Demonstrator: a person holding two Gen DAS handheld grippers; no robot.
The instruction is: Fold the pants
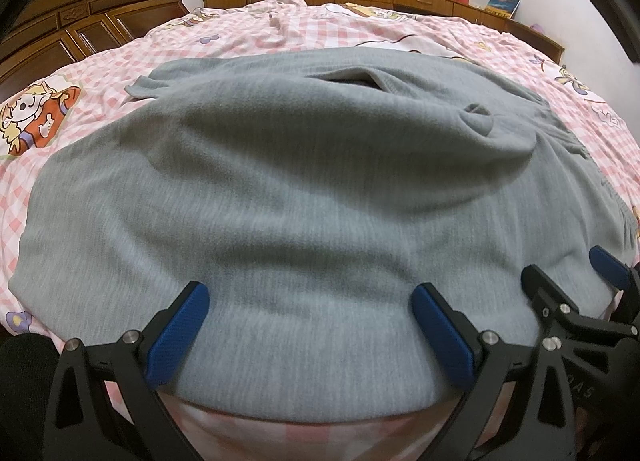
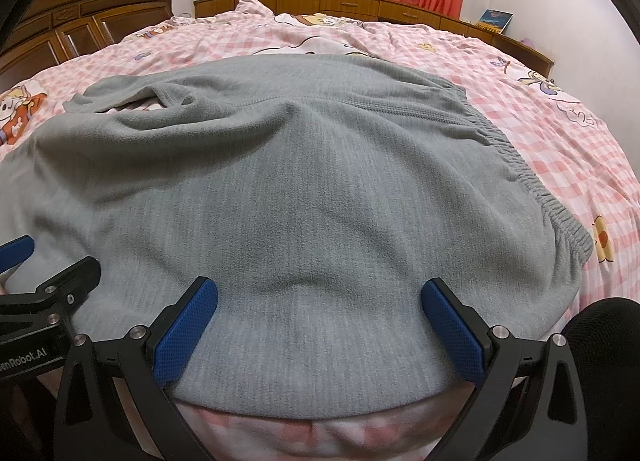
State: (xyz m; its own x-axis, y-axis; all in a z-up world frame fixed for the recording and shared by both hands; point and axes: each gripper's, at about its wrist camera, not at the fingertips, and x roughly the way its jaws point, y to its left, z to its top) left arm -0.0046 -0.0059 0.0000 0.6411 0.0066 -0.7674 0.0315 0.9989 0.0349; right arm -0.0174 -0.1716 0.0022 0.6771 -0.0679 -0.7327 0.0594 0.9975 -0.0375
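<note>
- Grey pants point(image 2: 312, 189) spread flat on checked bedspread point(image 2: 560, 109), near hem between both sets of fingers.
- Left gripper point(image 1: 310, 303) and right gripper point(image 2: 320, 297) spread wide, gripping nothing (side by side).
- Risk: pinching one layer only, skewing the fold.

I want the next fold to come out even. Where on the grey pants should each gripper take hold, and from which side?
Probably the near edge of the grey pants, from the near side, fingers low. That edge lies flat and straight on the bedspread; the left gripper and right gripper are both open over it. The elastic waistband runs along the right.
</note>
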